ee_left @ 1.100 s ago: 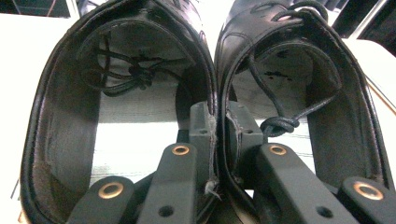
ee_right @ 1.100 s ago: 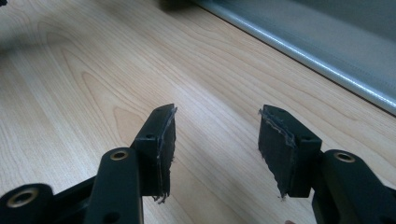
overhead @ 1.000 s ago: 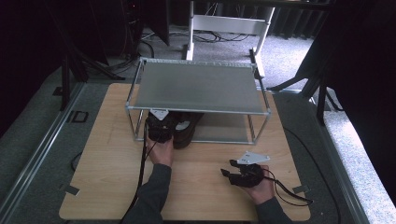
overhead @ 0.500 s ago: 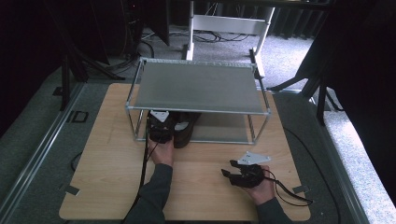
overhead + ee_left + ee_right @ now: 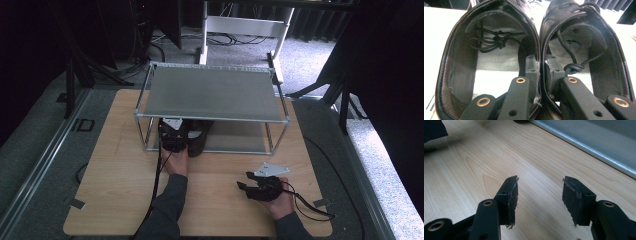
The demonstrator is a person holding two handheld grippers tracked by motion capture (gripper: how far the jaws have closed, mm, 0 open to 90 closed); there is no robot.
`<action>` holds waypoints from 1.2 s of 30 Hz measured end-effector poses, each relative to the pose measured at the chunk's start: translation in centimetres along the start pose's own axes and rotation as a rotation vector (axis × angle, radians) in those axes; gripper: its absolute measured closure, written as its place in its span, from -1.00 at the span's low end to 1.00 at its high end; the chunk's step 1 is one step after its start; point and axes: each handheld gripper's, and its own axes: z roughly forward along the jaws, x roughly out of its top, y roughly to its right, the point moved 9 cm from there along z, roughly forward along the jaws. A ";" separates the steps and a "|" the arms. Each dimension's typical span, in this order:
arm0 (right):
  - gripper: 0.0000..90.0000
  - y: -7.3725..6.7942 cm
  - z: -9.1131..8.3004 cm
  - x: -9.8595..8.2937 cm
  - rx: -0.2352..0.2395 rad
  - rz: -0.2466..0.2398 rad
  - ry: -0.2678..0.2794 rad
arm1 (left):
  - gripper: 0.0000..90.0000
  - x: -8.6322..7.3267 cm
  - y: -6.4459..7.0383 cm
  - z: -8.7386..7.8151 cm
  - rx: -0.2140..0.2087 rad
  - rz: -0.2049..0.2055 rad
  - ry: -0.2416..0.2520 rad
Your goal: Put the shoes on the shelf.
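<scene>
Under the rack's [image 5: 212, 92] front left corner, the left gripper [image 5: 541, 68] pinches the touching inner walls of two black shoes [image 5: 499, 50]; near the counter's [image 5: 120, 170] front edge, the right gripper [image 5: 539, 200] rests wide open, holding nothing.

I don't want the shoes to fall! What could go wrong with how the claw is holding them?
The left claw pinches just the two touching inner walls of the black shoes, one pad inside each. That thin grip might slip, and a shoe could sag or drop. The loose laces lie near the pads and might snag. The shoes sit under the rack's top shelf, close to its front left post, so they might bump it.
</scene>
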 end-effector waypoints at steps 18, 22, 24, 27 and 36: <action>0.01 -0.2 0.2 -0.2 0.007 -0.010 -0.010 | 0.65 0.5 0.0 0.4 0.026 0.035 0.063; 0.01 -0.2 0.2 -0.2 0.006 -0.011 -0.010 | 0.47 0.7 0.2 0.0 0.006 0.026 0.076; 0.01 -0.2 0.2 -0.2 0.005 -0.010 -0.009 | 0.38 0.5 0.3 -0.4 -0.015 0.038 0.072; 0.01 -0.2 0.2 -0.1 0.003 -0.014 -0.005 | 0.30 0.3 0.4 -1.9 -0.066 0.071 0.097; 0.01 -1.2 1.8 1.6 0.017 -0.050 0.000 | 0.15 -0.5 -2.5 -5.7 -0.099 0.187 0.127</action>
